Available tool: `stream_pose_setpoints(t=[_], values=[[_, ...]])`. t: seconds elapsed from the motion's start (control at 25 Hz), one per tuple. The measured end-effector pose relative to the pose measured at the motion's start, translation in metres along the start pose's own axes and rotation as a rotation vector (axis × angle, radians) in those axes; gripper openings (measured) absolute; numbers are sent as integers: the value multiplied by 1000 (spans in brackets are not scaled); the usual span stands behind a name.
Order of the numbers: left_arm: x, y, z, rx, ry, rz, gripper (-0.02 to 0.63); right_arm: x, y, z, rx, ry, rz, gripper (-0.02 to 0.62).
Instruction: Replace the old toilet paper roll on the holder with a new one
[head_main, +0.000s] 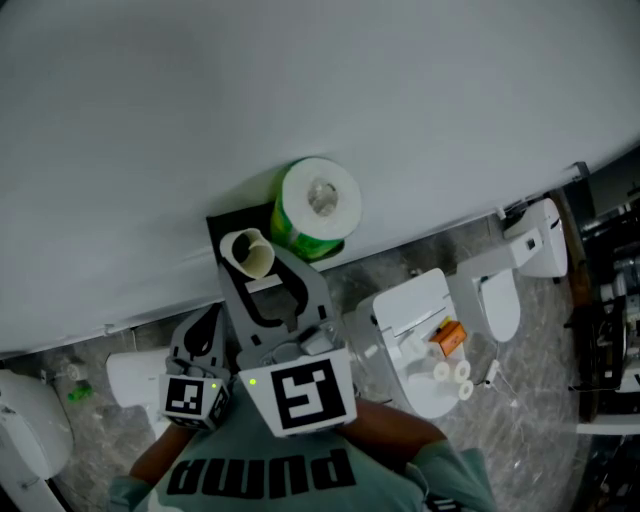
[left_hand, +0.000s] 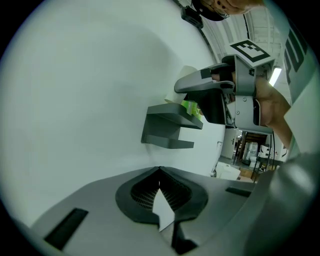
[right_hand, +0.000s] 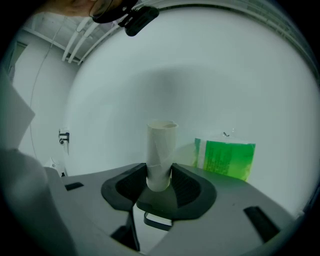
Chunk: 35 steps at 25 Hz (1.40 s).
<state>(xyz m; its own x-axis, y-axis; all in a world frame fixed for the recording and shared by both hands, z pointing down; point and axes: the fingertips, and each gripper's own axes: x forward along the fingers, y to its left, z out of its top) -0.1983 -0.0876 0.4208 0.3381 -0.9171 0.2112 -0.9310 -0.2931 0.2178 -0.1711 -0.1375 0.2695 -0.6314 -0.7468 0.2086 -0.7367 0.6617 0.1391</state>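
At right gripper (right_hand: 159, 176): clamped on empty cardboard tube (right_hand: 161, 150), upright between the pads. Ahead and right of it: new roll (right_hand: 225, 159) in green wrapper, atop dark holder (head_main: 226, 228), close against white wall (head_main: 300, 80). Ahead and left: bare wall, free room. At left gripper (left_hand: 160, 175): jaws together, nothing between. Roll's base hidden behind right gripper's body; wrapper print unreadable.

Grey right hand-held gripper (right_hand: 159, 179), marker cube (head_main: 300, 395); teal shirt (head_main: 300, 478).
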Motion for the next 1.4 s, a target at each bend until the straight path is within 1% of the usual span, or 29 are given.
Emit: stream_pose_setpoints(t=[0.28, 0.48, 0.6, 0.76, 1.0, 1.08, 1.16, 1.24, 1.32, 1.4], values=[[0, 2, -4, -19, -10, -12, 3, 11, 2, -12, -6, 88, -23, 163], [1, 2, 0, -21, -15, -9, 3, 14, 2, -14, -12, 95, -33, 163], [-1, 2, -7, -30, -6, -3, 3, 16, 4, -19, 0, 113, -22, 163], [0, 2, -6, -23, -5, -1, 3, 17, 8, -23, 14, 125, -9, 163], [3, 3, -2, -28, -4, 11, 3, 11, 7, -21, 7, 85, 20, 163], [4, 7, -1, -17, 0, 18, 3, 6, 6, -20, 16, 62, 36, 163], [4, 8, 0, 7, 10, 20, 3, -2, 5, -15, 19, 24, 52, 163], [4, 4, 6, 10, 4, 18, 3, -10, 4, -9, 21, -18, 62, 163], [7, -3, 13, 7, -12, 10, 3, -18, 2, -2, 33, -62, 64, 163], [11, -10, 16, 26, -10, -3, 3, -24, -1, 2, 56, -98, 57, 163]])
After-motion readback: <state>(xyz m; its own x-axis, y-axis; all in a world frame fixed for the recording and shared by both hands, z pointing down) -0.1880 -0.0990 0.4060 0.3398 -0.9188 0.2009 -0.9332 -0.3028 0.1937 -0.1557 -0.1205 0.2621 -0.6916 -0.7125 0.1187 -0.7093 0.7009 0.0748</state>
